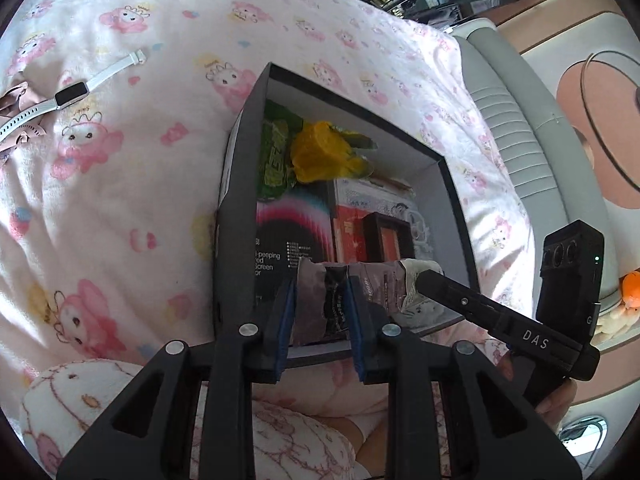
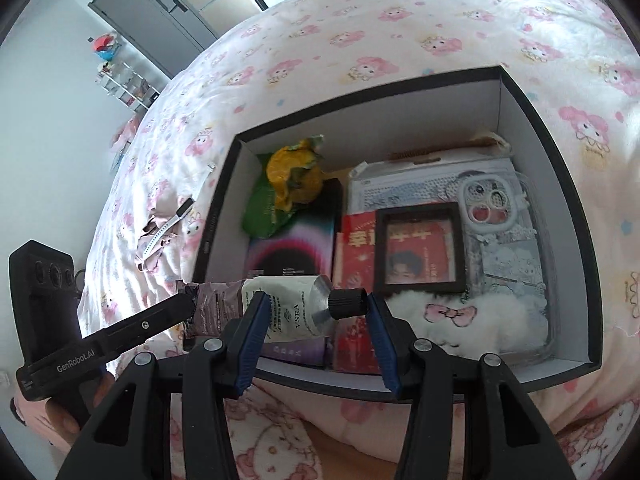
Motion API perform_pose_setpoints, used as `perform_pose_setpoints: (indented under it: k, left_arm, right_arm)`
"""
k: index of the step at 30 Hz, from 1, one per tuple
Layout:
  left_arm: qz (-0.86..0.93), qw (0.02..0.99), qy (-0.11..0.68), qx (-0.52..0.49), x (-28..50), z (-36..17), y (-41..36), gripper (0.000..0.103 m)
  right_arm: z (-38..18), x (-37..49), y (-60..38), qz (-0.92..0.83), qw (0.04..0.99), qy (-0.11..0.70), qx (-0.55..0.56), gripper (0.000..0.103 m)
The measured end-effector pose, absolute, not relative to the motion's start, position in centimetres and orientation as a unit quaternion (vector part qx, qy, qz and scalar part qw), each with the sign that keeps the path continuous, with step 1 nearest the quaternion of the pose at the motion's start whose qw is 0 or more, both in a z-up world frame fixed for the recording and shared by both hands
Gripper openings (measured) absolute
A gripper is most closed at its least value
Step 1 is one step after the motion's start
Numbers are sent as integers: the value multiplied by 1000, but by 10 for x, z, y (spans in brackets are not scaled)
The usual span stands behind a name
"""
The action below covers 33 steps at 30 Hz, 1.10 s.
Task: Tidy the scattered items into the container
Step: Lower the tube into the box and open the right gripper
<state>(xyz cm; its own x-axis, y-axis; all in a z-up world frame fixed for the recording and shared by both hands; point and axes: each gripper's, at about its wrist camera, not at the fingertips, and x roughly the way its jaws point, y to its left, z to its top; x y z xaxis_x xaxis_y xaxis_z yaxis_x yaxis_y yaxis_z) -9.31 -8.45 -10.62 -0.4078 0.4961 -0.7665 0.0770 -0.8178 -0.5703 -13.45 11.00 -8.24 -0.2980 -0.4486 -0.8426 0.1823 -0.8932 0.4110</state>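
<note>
The tube hangs over the box's near edge, its crimped tail pinched by the left gripper, its capped end between the right gripper's pads (contact there unclear). Watch far left.

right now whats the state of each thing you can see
tube: held level over the box's near edge, cap on
left gripper: shut on the tube's crimped end
right gripper: around the cap end; whether it grips is unclear
box: open, no lid, partly filled
phone case: lying flat in the box
framed photo: lying face up in the box
watch: on the bedspread, outside the box
</note>
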Motion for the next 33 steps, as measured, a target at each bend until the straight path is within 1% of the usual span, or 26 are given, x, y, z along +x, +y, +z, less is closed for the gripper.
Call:
perform_pose_setpoints:
  k: [4,6,8,11,17,22,24,25,27,29,31,33]
  left_arm:
    - [790,97,-216,-565,-104,-116,-62,23]
    - [791,84,-195,-574,-105,-117,-57,24]
    - [793,71,-176,-579,-106,-118,-53,24]
    - [792,60,-158,-587,-109,-120,-51,24]
    - [791,55,-164,-588,-108,-119,-53,25]
    - [795,53,-166,-580,-116,-118,-52,25]
    - [795,59,-162,-581,-122,-120,-49,25]
    - [796,63,-161,-580,-126,-121,-47,25]
    - [795,69,-162,-581,-134,-125,-43,25]
    - [803,71,-154,-572,-142,-126,-38,26]
    - [809,59,-132,-570,-153,-127,-33,27]
    - [808,52,-119,-574,-161,-127,-30,27]
  right_arm:
    - [-102,-134,121,-782,208,-109,577,46]
    - [-106,-133,119,-783,213,-90,578,46]
    - [-109,-135,112,-780,215,-65,583,48]
    - [-117,-143,105,-775,221,-53,590,53]
    - [-109,-141,110,-772,242,-41,586,53]
    - [-90,-140,131,-801,234,-58,548,53]
    - [-86,-143,136,-817,216,-51,531,52]
    - [-86,-145,137,-821,212,-45,528,48]
    - [-93,-151,136,-821,198,-35,534,36]
    - [-100,-154,132,-824,180,-26,536,30]
    - [-106,-154,128,-826,168,-15,537,30]
    - [-112,-155,124,-816,177,-15,550,30]
